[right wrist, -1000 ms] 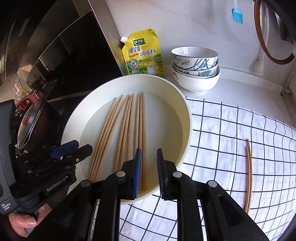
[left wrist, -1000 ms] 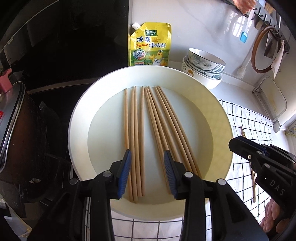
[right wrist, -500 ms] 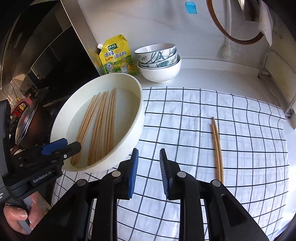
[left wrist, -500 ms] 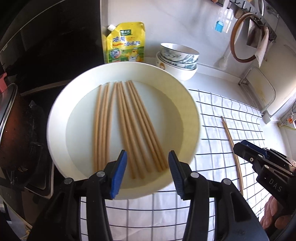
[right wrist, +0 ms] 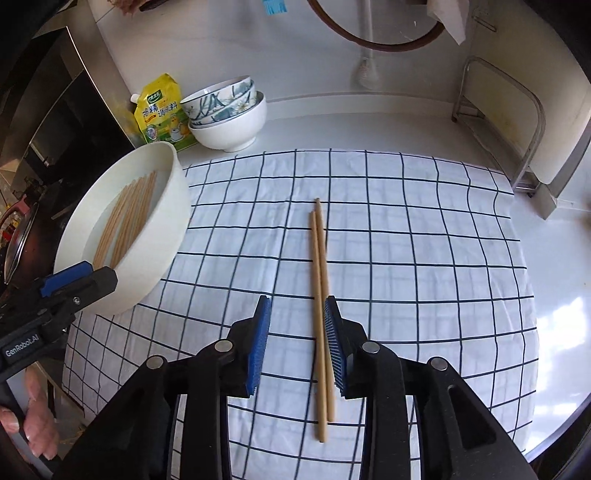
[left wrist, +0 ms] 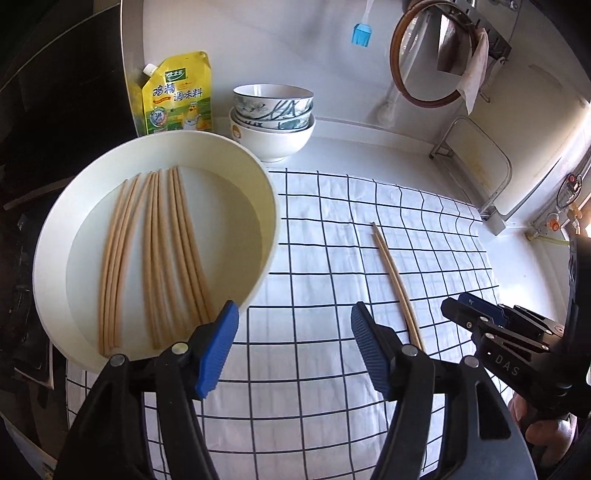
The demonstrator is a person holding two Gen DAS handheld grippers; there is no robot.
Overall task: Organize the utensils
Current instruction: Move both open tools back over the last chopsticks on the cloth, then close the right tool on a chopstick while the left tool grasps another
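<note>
A: So, where are the chopsticks?

B: Most lie in the white bowl (left wrist: 266, 206) at the left, side by side on its floor, a good bunch (left wrist: 155, 258) running near to far. One pair (right wrist: 320, 295) lies apart on the checked cloth (right wrist: 424, 258), out in the middle, the two sticks touching and nearly parallel, one tip a little ahead of the other.

A: And the right gripper (right wrist: 297, 343)?

B: It hangs over that pair, pointing steeply down. Its jaws have just been opening and stand somewhat apart. In the right wrist view the pair runs up between the blue pads (right wrist: 258, 343), closer to the right-hand one, but the pads do not press on it; the sticks lie flat on the cloth.

A: The left gripper (left wrist: 291, 343)?

B: Spread wide, its jaws also just opening, with only cloth between them. Its left pad sits in front of the bowl's near rim in its own view. From the right camera it shows at the lower left, beside the bowl, with the person's fingers (right wrist: 37, 435) on its handle.

A: Anything else on the counter?

B: A yellow pouch (left wrist: 177, 96) stands against the back wall, and stacked bowls (left wrist: 273, 118) sit just beside it, behind the white bowl. A blue brush (left wrist: 361, 33) and a wooden hoop (left wrist: 406, 92) hang on the wall.
</note>
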